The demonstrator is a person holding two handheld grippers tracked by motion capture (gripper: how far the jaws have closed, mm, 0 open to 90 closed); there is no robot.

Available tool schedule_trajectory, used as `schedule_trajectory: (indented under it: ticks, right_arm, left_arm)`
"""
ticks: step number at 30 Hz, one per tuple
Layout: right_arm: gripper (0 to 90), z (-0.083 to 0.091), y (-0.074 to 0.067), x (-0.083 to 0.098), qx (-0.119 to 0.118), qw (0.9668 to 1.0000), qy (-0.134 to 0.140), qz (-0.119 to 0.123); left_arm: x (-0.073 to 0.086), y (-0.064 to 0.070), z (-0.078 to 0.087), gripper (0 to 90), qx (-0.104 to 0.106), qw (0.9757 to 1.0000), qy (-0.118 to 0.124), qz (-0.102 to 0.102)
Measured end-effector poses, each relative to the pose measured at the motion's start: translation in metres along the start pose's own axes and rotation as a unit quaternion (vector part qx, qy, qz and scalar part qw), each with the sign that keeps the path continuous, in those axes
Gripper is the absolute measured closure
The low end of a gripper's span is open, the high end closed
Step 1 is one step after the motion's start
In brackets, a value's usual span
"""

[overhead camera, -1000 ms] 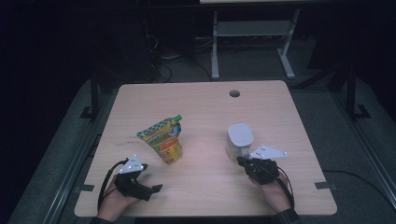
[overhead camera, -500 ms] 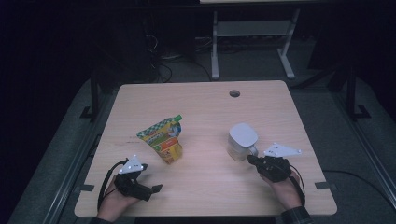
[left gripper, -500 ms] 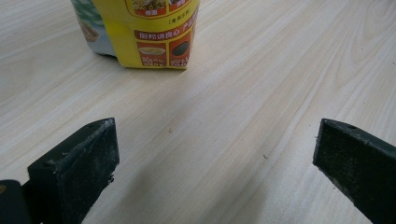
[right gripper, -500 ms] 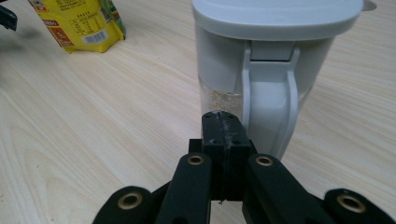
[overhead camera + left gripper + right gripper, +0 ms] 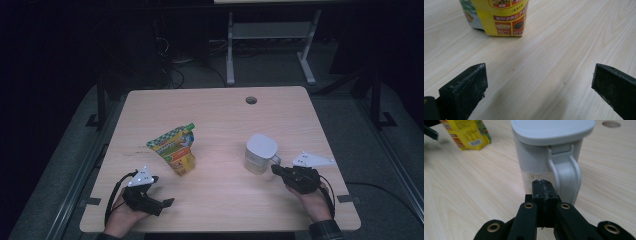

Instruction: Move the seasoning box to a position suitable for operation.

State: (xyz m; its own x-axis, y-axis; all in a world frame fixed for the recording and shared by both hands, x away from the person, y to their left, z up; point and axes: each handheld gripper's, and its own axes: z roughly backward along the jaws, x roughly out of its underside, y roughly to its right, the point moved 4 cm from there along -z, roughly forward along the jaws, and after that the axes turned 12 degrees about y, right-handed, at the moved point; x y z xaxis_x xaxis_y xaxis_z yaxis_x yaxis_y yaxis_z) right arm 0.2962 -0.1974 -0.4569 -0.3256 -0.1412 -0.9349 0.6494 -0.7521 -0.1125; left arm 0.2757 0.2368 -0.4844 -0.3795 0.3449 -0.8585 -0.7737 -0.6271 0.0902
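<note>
High view shows a pale wooden surface [image 5: 220, 115] with a person's two hands coming in from the near edge, each holding a pair of tongs. Near the left front corner, the left tongs [image 5: 159, 204] rest low on the wood, with their jaws spread wide and nothing between them. Left gripper view confirms this: both black jaws stand far apart over bare wood, and the yellow base of a printed snack pouch [image 5: 504, 17] stands a little way ahead of them, untouched. From above, that snack pouch [image 5: 175, 148] sits left of the middle of the surface, its green top leaning toward the back. On the other side, the right tongs [image 5: 276, 170] are closed, jaws pressed together and gripping nothing. Their tip lies just beside the handle of a white lidded jug [image 5: 260, 153], which stands upright right of centre. Right gripper view puts the shut right tongs [image 5: 543, 185] directly before the jug's [image 5: 541, 157] handle; whether they touch it cannot be told.
</note>
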Motion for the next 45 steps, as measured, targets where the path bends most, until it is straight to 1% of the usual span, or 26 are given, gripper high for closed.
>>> schedule_trajectory:
  ticks: [1, 2, 3, 4, 6, 7, 8, 10, 13, 16, 17, 19, 22, 24, 26, 28, 31, 32, 33, 36, 40, 45]
  right_arm:
    - [89.8, 0.003, -0.001, -0.001, -0.004, 1.0000, 0.001, 0.000]
    - [89.8, 0.003, -0.001, -0.001, -0.004, 1.0000, 0.001, 0.000]
    - [89.8, 0.009, -0.001, -0.001, -0.011, 0.9999, 0.003, 0.001]
    - [89.6, 0.011, 0.000, -0.001, -0.013, 0.9999, 0.005, 0.003]
    - [86.5, 0.016, 0.001, 0.000, -0.016, 0.9998, 0.001, 0.008]
    - [86.0, 0.019, 0.001, 0.000, -0.017, 0.9998, 0.000, 0.006]
    - [85.7, 0.021, 0.002, -0.001, -0.019, 0.9998, 0.002, 0.011]
    - [83.6, 0.025, 0.003, -0.003, -0.017, 0.9997, 0.004, 0.018]
    - [78.6, 0.030, 0.008, -0.006, -0.017, 0.9996, 0.006, 0.022]
    - [76.6, 0.032, 0.012, -0.006, -0.017, 0.9995, 0.004, 0.026]
    - [73.2, 0.034, 0.015, -0.006, -0.017, 0.9994, 0.004, 0.029]
    - [70.8, 0.034, 0.018, -0.006, -0.020, 0.9993, 0.002, 0.033]
    - [66.6, 0.034, 0.021, -0.008, -0.022, 0.9993, 0.002, 0.032]
    - [65.7, 0.034, 0.022, -0.009, -0.022, 0.9993, 0.003, 0.031]
    - [59.9, 0.032, 0.024, -0.011, -0.026, 0.9992, 0.000, 0.030]
    - [56.9, 0.031, 0.026, -0.012, -0.027, 0.9992, -0.002, 0.028]
    - [52.5, 0.030, 0.029, -0.014, -0.022, 0.9993, -0.006, 0.030]
    - [52.5, 0.030, 0.029, -0.014, -0.022, 0.9993, -0.006, 0.030]
    - [49.7, 0.029, 0.032, -0.016, -0.020, 0.9993, -0.004, 0.031]
    - [48.0, 0.028, 0.034, -0.017, -0.023, 0.9992, -0.002, 0.034]
    - [46.1, 0.023, 0.036, -0.022, -0.035, 0.9987, -0.005, 0.038]
    - [45.3, 0.016, 0.038, -0.024, -0.039, 0.9985, -0.009, 0.037]
  left_arm:
    - [0.000, 0.001, 0.000, 0.0, -0.001, 1.0000, 0.005, 0.006]
    - [0.000, 0.001, 0.000, 0.0, -0.001, 1.0000, 0.005, 0.006]
    - [0.000, 0.001, 0.000, 0.0, -0.001, 1.0000, 0.005, 0.006]
    - [0.000, 0.001, 0.001, 0.0, 0.000, 1.0000, 0.005, 0.006]
    - [0.000, 0.000, 0.001, 0.0, 0.000, 1.0000, 0.005, 0.006]
    - [0.000, 0.000, 0.001, 0.0, 0.000, 1.0000, 0.005, 0.006]
    - [0.000, 0.000, 0.001, 0.0, 0.000, 1.0000, 0.005, 0.006]
    - [0.000, 0.000, 0.001, 0.0, 0.000, 1.0000, 0.005, 0.003]
    - [0.000, 0.000, 0.001, 0.0, 0.000, 1.0000, 0.004, 0.005]
    - [0.000, 0.000, 0.001, 0.0, -0.001, 1.0000, 0.007, 0.006]
    - [0.000, 0.000, 0.002, 0.0, -0.001, 0.9999, 0.007, 0.008]
    - [0.000, 0.000, 0.001, 0.0, -0.001, 0.9999, 0.007, 0.009]
    - [0.000, 0.000, 0.001, 0.0, 0.000, 1.0000, 0.007, 0.007]
    - [0.000, 0.000, 0.000, 0.0, 0.000, 1.0000, 0.007, 0.006]
    - [0.000, 0.000, 0.001, 0.0, -0.001, 1.0000, 0.006, 0.007]
    - [0.000, 0.000, 0.001, 0.0, -0.001, 1.0000, 0.006, 0.007]
    - [0.000, 0.000, 0.001, 0.0, -0.001, 0.9999, 0.007, 0.009]
    - [0.000, 0.000, 0.001, 0.0, -0.001, 0.9999, 0.007, 0.009]
    - [0.000, 0.000, 0.001, 0.0, -0.001, 0.9999, 0.007, 0.010]
    - [0.000, 0.000, 0.001, 0.0, -0.001, 0.9999, 0.006, 0.009]
    - [0.000, 0.001, 0.000, 0.0, 0.001, 0.9999, 0.007, 0.009]
    - [0.000, 0.001, 0.000, 0.0, 0.002, 1.0000, 0.005, 0.007]
